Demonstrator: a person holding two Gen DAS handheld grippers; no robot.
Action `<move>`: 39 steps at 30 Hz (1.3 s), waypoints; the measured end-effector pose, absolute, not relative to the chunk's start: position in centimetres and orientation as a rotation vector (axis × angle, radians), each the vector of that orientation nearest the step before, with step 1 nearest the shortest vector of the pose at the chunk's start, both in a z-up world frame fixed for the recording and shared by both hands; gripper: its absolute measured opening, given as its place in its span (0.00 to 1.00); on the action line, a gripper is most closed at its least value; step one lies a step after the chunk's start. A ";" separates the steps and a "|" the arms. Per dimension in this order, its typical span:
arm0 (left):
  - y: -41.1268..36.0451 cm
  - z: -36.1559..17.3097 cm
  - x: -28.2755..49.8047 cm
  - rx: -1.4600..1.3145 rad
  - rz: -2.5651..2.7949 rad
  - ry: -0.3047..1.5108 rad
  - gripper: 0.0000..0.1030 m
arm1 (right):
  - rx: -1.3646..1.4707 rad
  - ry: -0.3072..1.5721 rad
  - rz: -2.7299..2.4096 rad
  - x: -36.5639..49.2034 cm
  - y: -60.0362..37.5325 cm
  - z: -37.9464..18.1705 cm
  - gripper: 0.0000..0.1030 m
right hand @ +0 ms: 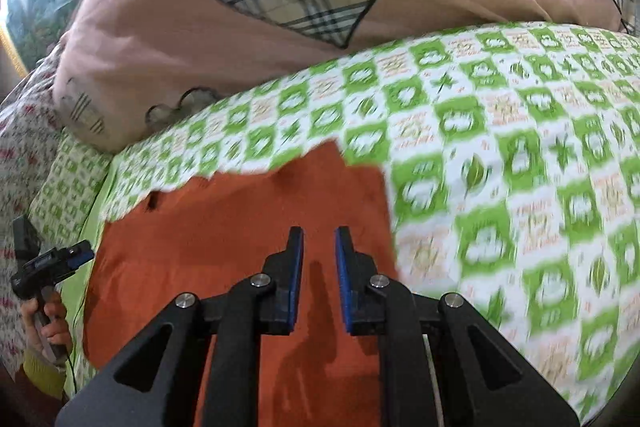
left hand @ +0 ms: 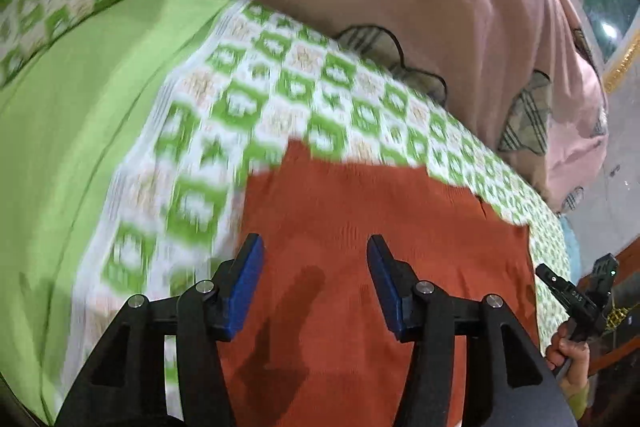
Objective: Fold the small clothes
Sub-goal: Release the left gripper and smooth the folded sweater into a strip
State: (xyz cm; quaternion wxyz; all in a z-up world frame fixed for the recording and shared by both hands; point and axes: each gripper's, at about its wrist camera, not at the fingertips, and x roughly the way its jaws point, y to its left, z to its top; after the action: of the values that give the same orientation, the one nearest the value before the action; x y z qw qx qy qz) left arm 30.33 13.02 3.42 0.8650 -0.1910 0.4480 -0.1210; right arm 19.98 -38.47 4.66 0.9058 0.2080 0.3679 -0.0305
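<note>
Two grippers I hold above the rust-red garment (left hand: 360,227) on the bed (left hand: 80,107): left gripper (left hand: 316,283) jaws wide; right gripper (right hand: 319,275) jaws narrow, empty; no lettering I can read.

Rust-orange garment (left hand: 360,227), plain knit-looking fabric, lies spread flat on the bed. Far edge uneven w/ one corner poking up toward the pillow end; small notch near its other far corner. Surface mostly smooth, few soft creases. Both views blurred, so type unclear.
</note>
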 end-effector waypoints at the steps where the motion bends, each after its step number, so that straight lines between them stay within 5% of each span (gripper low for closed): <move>1: 13.1 3.2 29.1 -0.402 -0.259 0.942 0.53 | 0.432 0.761 -0.054 19.4 -38.3 4.5 0.17; 17: 11.1 -1.1 11.0 -0.586 -0.304 1.017 0.64 | 0.606 0.747 -0.106 6.2 -33.9 -0.4 0.22; 20: 10.8 -1.9 10.4 -0.598 -0.302 1.029 0.65 | 0.623 0.729 -0.116 5.0 -33.3 -0.2 0.24; 24: 10.8 -2.1 10.7 -0.636 -0.281 1.003 0.74 | 0.615 0.723 -0.083 4.3 -31.9 0.6 0.41; 33: 13.5 -2.8 14.3 -0.750 -0.173 0.909 0.74 | 0.613 0.730 -0.024 4.2 -29.2 0.7 0.42; 36: 13.7 -2.5 15.9 -0.725 -0.105 0.870 0.65 | 0.615 0.735 -0.010 4.4 -28.9 0.6 0.43; 38: 13.2 -2.0 16.8 -0.690 -0.085 0.866 0.41 | 0.618 0.741 -0.007 4.6 -28.9 0.5 0.43; 39: 12.7 -1.8 17.5 -0.664 -0.104 0.878 0.17 | 0.621 0.743 -0.005 4.9 -29.0 0.5 0.43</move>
State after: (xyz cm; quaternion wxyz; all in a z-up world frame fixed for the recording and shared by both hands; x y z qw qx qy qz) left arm 17.45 12.68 -1.75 0.8510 -0.3155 0.4169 -0.0496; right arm 4.86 -29.02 0.45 0.8851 0.2985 0.3571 -0.0026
